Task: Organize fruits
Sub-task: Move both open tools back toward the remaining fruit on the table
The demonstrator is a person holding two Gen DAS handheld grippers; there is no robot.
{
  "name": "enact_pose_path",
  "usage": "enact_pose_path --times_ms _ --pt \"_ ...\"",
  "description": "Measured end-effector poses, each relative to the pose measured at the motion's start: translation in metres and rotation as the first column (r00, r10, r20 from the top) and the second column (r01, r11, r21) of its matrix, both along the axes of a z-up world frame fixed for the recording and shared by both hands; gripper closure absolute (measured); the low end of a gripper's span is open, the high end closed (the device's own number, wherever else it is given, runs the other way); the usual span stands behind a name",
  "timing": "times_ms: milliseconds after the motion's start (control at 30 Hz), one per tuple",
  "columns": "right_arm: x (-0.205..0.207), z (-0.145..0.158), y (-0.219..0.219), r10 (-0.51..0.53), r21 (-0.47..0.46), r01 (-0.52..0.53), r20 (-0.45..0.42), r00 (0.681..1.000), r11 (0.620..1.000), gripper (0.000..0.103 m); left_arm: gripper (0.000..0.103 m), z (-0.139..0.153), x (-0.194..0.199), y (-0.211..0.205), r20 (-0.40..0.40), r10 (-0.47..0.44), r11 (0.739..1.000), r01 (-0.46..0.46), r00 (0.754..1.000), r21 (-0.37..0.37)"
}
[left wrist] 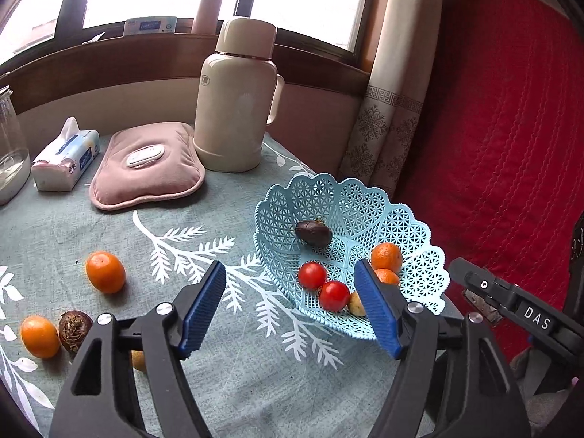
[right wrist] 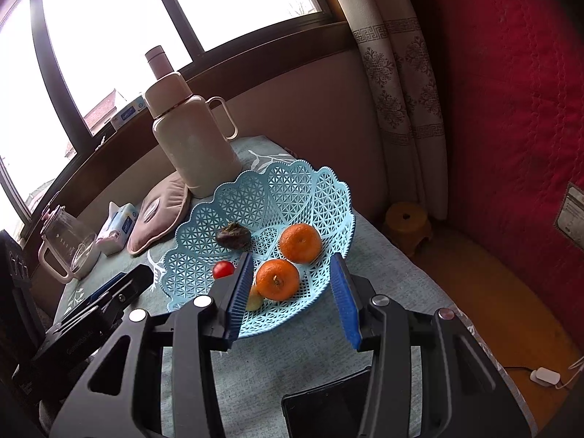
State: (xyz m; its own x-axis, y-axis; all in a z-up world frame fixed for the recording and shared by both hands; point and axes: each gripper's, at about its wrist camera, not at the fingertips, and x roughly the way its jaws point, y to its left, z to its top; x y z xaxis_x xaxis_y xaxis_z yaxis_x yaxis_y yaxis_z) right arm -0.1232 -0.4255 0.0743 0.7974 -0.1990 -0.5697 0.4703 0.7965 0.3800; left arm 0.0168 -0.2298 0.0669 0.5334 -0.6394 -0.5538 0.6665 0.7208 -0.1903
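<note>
A light blue lattice basket (left wrist: 401,219) (right wrist: 292,182) sits at the table's right side. It holds two red tomatoes (left wrist: 312,275), two oranges (right wrist: 300,242), a dark fruit (left wrist: 313,233) and a small yellowish fruit (left wrist: 356,303). My left gripper (left wrist: 290,306) is open over the basket's near left rim, with nothing pressed between its blue pads. My right gripper (right wrist: 292,301) is open at the basket's near edge, its pads either side of an orange (right wrist: 277,279) without touching it. On the cloth to the left lie two oranges (left wrist: 105,272), a brown round fruit (left wrist: 75,330) and a half-hidden yellow fruit (left wrist: 138,359).
A cream thermos (left wrist: 233,102) stands behind the basket, with a pink hot-water bag (left wrist: 146,168), a tissue pack (left wrist: 65,157) and a glass jug (right wrist: 69,244) to its left. A dark phone (right wrist: 328,408) lies at the near table edge. A red bedspread (left wrist: 511,146) lies to the right.
</note>
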Motion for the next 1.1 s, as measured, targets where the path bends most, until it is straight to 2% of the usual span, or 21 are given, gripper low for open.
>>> enact_pose_path --times_ms 67,167,433,567,833,933,1100 --pt "0.000 0.001 0.002 0.003 -0.001 -0.003 0.001 1.000 1.000 0.057 0.029 0.000 0.000 0.006 -0.006 0.013 1.000 -0.013 1.000 0.000" --pt "-0.002 0.002 0.006 -0.001 -0.011 0.001 0.012 1.000 1.000 0.043 0.027 -0.002 0.001 0.014 -0.013 0.038 0.999 -0.038 0.999 0.002" --pt "-0.001 0.004 0.013 0.016 -0.011 -0.015 0.011 1.000 1.000 0.041 0.018 -0.003 -0.001 0.031 -0.025 0.079 0.997 -0.079 0.997 0.002" --pt "-0.002 0.004 0.014 0.017 -0.013 -0.016 0.012 1.000 1.000 0.038 0.018 -0.003 0.001 0.041 -0.034 0.100 0.995 -0.100 0.994 -0.003" --pt "-0.002 0.004 0.020 0.027 -0.016 -0.027 0.011 1.000 1.000 0.037 0.018 -0.002 0.004 0.067 -0.038 0.157 0.987 -0.158 0.987 -0.012" --pt "-0.002 0.004 0.025 0.037 -0.017 -0.037 0.012 0.999 0.999 0.030 0.018 -0.001 0.006 0.079 -0.039 0.181 0.983 -0.182 0.983 -0.017" --pt "-0.001 0.004 0.032 0.052 -0.020 -0.052 0.010 0.999 0.998 0.030 0.018 0.002 0.010 0.101 -0.042 0.226 0.974 -0.227 0.973 -0.025"
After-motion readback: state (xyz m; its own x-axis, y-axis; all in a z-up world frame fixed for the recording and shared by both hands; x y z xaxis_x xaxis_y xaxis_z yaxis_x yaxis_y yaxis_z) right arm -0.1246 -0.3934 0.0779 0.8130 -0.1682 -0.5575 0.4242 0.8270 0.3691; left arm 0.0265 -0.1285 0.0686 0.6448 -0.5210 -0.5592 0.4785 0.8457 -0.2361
